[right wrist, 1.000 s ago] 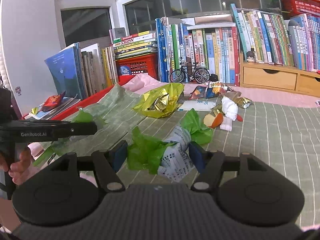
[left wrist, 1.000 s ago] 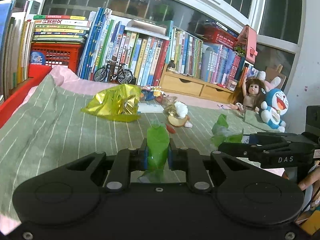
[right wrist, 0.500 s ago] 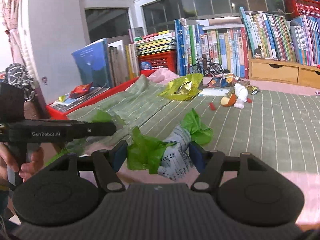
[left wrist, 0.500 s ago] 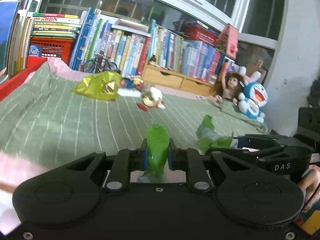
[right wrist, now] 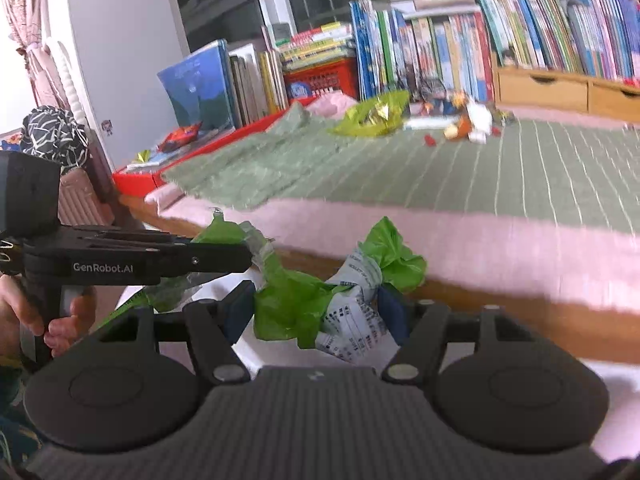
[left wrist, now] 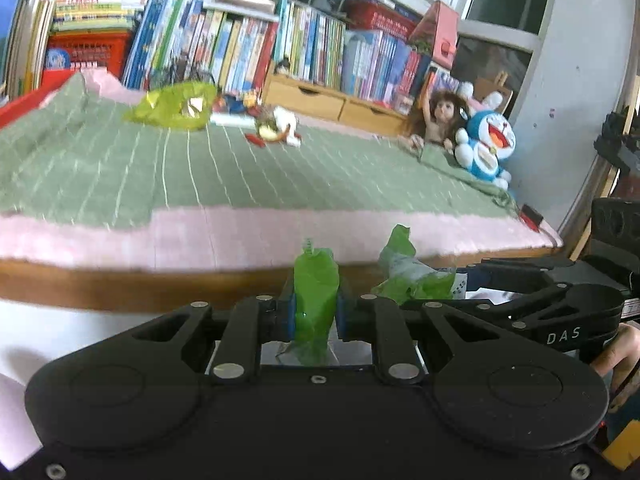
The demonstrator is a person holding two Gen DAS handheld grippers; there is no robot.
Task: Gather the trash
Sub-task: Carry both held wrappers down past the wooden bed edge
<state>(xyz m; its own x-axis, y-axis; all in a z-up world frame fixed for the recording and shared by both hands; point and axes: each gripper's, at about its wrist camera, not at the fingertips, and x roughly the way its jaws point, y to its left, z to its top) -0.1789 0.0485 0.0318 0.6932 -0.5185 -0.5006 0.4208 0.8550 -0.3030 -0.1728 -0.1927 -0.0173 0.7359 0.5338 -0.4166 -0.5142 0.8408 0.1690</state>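
Observation:
My left gripper [left wrist: 315, 304] is shut on a thin green wrapper [left wrist: 315, 292], held out past the bed's front edge. My right gripper [right wrist: 316, 308] is shut on a crumpled green and white printed wrapper [right wrist: 340, 300]; the same wrapper [left wrist: 412, 276] and the right gripper's fingers [left wrist: 516, 276] appear at the right of the left wrist view. The left gripper [right wrist: 244, 258] with its green wrapper [right wrist: 224, 232] reaches in from the left of the right wrist view. More trash lies far back on the bed: a yellow-green foil bag [left wrist: 176, 106] and a small heap of scraps [left wrist: 276, 128].
The bed has a green striped blanket [left wrist: 240, 172] over a pink sheet and a wooden front edge [left wrist: 120, 284]. Books line the windowsill behind. A doll [left wrist: 436, 116] and a blue plush toy [left wrist: 486, 144] sit at the bed's right. A red tray [right wrist: 136, 178] lies left.
Both grippers have drawn back from over the bed to beyond its front edge and sunk a little, each keeping its wrapper. The trash left on the bed now looks farther away.

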